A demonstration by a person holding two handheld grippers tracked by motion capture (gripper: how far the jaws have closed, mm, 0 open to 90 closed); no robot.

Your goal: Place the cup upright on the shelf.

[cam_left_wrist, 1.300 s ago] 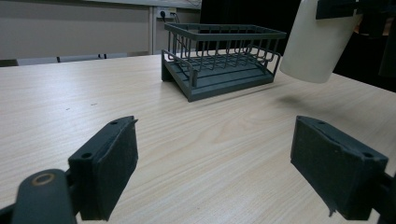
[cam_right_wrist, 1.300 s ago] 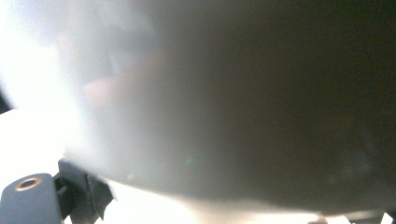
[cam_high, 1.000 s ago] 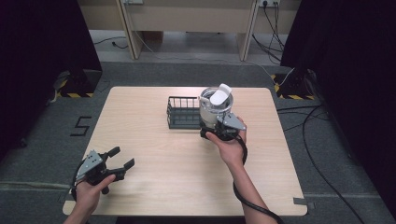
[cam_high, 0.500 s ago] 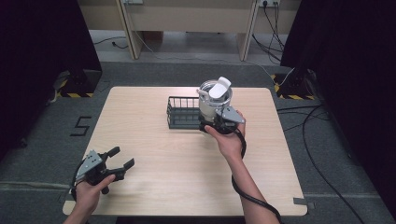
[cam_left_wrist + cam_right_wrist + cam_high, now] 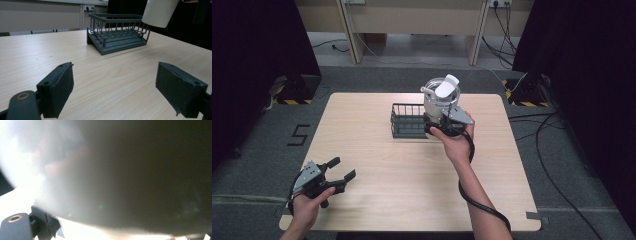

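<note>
Right gripper (image 5: 439,120), fingers clamped on the white lidded cup (image 5: 441,98), holds it above the wire basket's (image 5: 408,121) right end, frame centre. Left gripper (image 5: 338,172), fingers spread empty, lower left near the table (image 5: 412,175) edge.

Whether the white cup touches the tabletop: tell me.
Apart. The left gripper view shows the white cup with its bottom edge hanging in the air, well above the tabletop.

A blurred pale cup (image 5: 120,175) looms right against the right gripper's fingers (image 5: 46,223).
</note>
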